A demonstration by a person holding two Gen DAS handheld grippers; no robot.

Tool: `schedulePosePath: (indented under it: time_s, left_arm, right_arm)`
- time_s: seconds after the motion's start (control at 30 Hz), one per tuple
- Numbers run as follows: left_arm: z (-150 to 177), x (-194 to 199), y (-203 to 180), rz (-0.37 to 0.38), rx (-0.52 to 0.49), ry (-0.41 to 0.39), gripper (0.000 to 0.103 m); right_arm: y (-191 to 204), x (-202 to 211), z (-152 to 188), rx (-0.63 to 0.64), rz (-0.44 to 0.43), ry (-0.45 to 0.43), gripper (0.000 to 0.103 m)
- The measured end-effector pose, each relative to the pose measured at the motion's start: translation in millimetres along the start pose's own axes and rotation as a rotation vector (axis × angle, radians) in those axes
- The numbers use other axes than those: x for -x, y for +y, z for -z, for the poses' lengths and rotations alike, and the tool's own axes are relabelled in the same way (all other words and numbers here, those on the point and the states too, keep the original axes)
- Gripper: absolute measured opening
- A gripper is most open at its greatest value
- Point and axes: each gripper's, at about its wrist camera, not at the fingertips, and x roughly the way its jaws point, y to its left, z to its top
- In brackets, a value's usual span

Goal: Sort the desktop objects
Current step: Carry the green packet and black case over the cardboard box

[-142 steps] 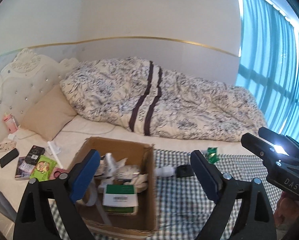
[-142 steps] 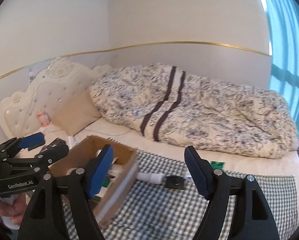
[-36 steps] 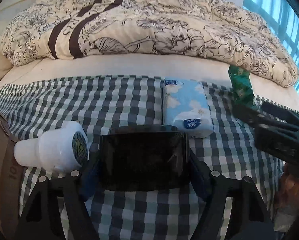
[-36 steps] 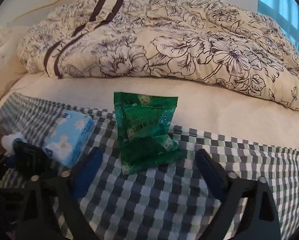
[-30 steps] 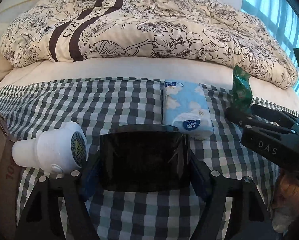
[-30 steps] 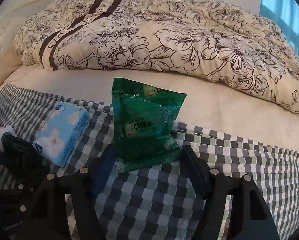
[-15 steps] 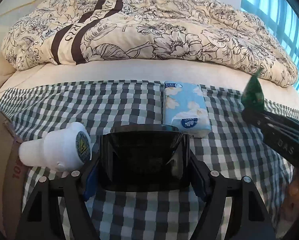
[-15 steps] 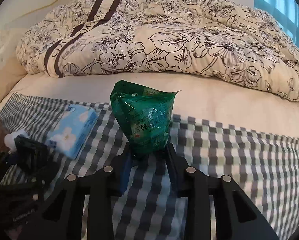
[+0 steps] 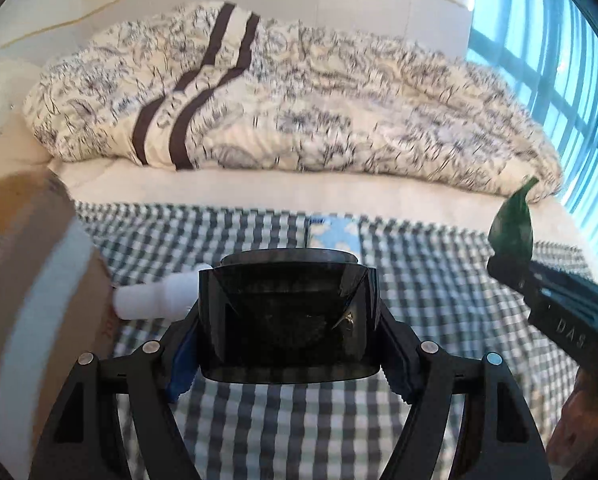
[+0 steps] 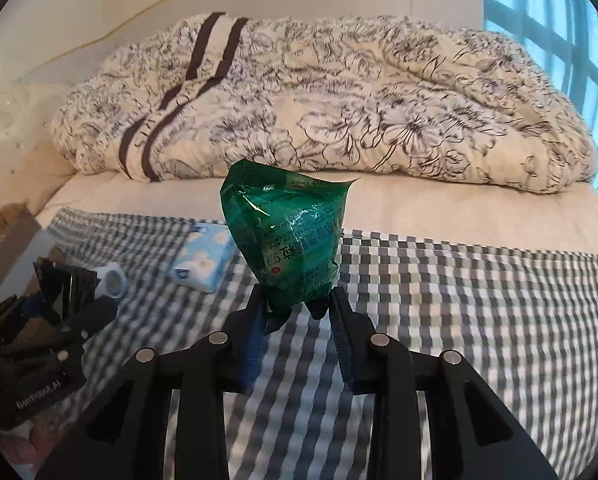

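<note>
Clamping: left gripper (image 9: 289, 320) on black box (image 9: 289, 312), right gripper (image 10: 295, 312) on green packet (image 10: 285, 240) (tissue pack (image 10: 203, 258) nearby).

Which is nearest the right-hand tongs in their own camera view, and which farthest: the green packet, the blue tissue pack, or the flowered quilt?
1. Green packet: gripped in the right tongs, straight ahead.
2. Tissue pack: lying on the checked cloth, ahead and to the left.
3. Quilt: heaped across the far side of the bed, behind both.
</note>
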Motion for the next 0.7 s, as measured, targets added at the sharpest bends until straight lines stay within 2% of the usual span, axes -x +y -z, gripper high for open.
schedulePosePath:
  time_s: [0.3,0.7]
  left_arm:
    - [-7.3,81.1,-1.6,0.019,0.006,-0.097,0.076]
    - [-1.4,174.3,4.1,0.046,0.007,-0.206,0.076]
  right_arm:
    - [22.9,80.1,3.1,0.01,-0.012,-0.071,0.031]
    - [50.9,170.8,8.9,0.034,-0.026,-0.165,0.031]
